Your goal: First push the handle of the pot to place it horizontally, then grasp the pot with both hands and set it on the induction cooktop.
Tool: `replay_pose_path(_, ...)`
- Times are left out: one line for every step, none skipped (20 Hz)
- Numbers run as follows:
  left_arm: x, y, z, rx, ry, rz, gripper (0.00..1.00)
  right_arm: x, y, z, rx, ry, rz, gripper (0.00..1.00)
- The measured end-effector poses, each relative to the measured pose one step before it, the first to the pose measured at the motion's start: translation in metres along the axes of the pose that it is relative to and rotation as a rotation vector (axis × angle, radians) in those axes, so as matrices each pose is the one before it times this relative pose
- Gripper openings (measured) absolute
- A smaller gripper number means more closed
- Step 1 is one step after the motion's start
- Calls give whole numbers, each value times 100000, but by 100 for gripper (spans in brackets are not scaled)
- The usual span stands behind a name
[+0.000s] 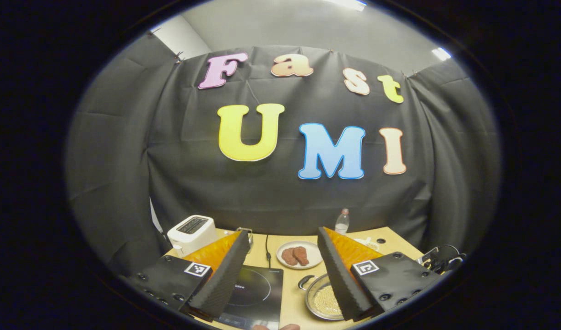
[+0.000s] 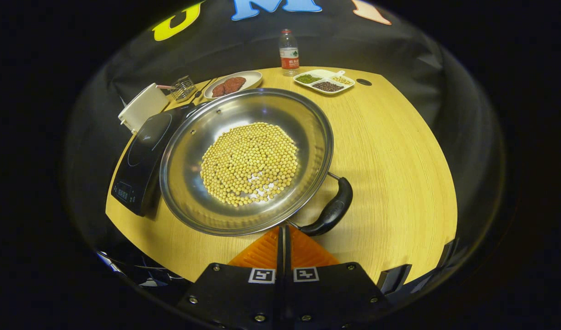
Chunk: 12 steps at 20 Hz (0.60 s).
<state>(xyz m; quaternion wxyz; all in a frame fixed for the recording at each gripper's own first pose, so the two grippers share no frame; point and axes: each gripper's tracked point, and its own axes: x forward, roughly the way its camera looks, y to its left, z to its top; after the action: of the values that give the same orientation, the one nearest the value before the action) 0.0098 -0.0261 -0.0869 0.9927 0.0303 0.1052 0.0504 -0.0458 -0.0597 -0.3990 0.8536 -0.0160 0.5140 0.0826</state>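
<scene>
A wide, shallow stainless-steel pot (image 2: 246,160) holding a mound of yellow soybeans (image 2: 249,162) is seen on the light wooden desk (image 2: 390,151), its left rim touching or overlapping the black induction cooktop (image 2: 143,156) at the desk's left edge. Its black curved handle (image 2: 331,211) lies at the near right, toward the front edge. Bare desk is left open to the right. The right gripper (image 2: 284,238) is pressed together just before the pot's rim. The left gripper (image 1: 282,270) is spread wide above the desk. The pot's far handle is hard to make out.
</scene>
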Motion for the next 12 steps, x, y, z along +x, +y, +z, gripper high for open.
replay_pose_path(106, -170, 163, 299, 12, -245, 95, 61, -455, 166, 479, -132, -718, 0)
replay_pose_path(21, -222, -48, 202, -8, -187, 95, 28, -343, 221, 665, -275, -431, 0)
replay_pose_path(73, -54, -9, 145, 48, -100, 95, 19, -329, 263, 565, -215, -535, 0)
replay_pose_path(41, -57, -10, 174, 38, -44, 95, 58, -360, 145, 510, -372, -471, 0)
replay_pose_path(-33, -67, 47, 61, -19, 11, 95, 59, -423, 323, 509, -319, -590, 0)
replay_pose_path(54, -130, -5, -142, 48, -174, 95, 98, -401, 214, 487, -334, -543, 0)
replay_pose_path(15, -181, -116, -351, 392, -267, 95, 33, -353, 317, 366, -301, -377, 0)
replay_pose_path(-100, -205, -294, -36, 316, -221, 95, 59, -441, 228, 460, -570, -716, 0)
replay_pose_path(51, -83, -131, 227, 320, 183, 95, 113, -511, 362, 631, -484, -825, 0)
replay_pose_path(-46, -121, -336, 63, 328, 134, 97, 130, -330, 260, 777, -448, -233, 0)
replay_pose_path(10, -189, -76, -127, 453, -199, 97, 92, -291, 327, 619, -227, -75, 0)
replay_pose_path(100, -328, -9, -43, 439, -172, 97, 154, -315, 215, 81, -204, -130, 0)
